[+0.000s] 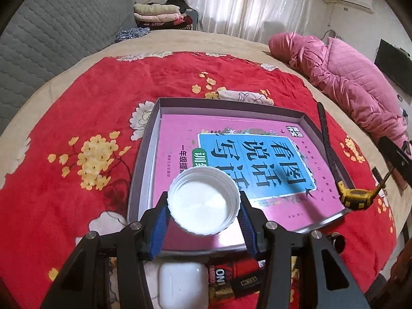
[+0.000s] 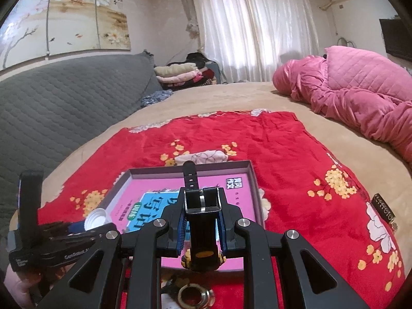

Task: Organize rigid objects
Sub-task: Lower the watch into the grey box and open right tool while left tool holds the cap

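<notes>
while the left gripper (image 1: 204, 216) pinches the white cap (image 1: 204, 200) over the tray's (image 1: 144, 154) near edge and the right gripper (image 2: 202, 221) clamps the watch (image 2: 202, 221) above that edge, either could slip off onto the red blanket (image 1: 77, 108).

both wrist views look forward along their fingers, close above the bed, sharing the tray (image 1: 144, 154) (image 2: 253, 177) at frame centre and the curtained far wall
</notes>
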{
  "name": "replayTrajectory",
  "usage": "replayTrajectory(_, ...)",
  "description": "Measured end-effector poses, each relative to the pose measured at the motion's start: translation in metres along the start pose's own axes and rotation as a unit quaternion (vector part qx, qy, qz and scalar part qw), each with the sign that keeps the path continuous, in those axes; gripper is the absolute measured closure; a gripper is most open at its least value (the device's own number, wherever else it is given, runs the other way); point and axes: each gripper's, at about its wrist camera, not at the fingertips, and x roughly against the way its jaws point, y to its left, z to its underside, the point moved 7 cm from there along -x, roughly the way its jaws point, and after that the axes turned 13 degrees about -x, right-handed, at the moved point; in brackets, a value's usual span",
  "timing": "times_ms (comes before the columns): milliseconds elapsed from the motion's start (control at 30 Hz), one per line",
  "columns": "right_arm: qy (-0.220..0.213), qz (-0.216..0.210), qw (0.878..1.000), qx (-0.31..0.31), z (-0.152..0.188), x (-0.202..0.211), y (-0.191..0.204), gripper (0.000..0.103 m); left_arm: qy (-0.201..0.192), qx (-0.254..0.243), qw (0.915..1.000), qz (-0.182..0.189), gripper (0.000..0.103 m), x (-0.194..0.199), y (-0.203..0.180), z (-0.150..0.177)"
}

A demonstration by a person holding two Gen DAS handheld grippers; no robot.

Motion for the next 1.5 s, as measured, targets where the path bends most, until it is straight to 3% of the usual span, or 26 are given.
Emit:
replayTrajectory(700, -0.009, 0.048, 0.999, 0.005, -0.008, -0.051, -0.019, 0.083, 0.010, -0.009, 0.9999, 0.001, 0.053, -0.031, 0.004, -0.002)
replayTrajectory(1500, 0.037, 0.078, 0.995, 0.052, 0.050, -0.047, -0.034, 0.082, 0.009, -0.023, 0.9995, -0.019, 0.053, -0.042, 0.006, 0.001)
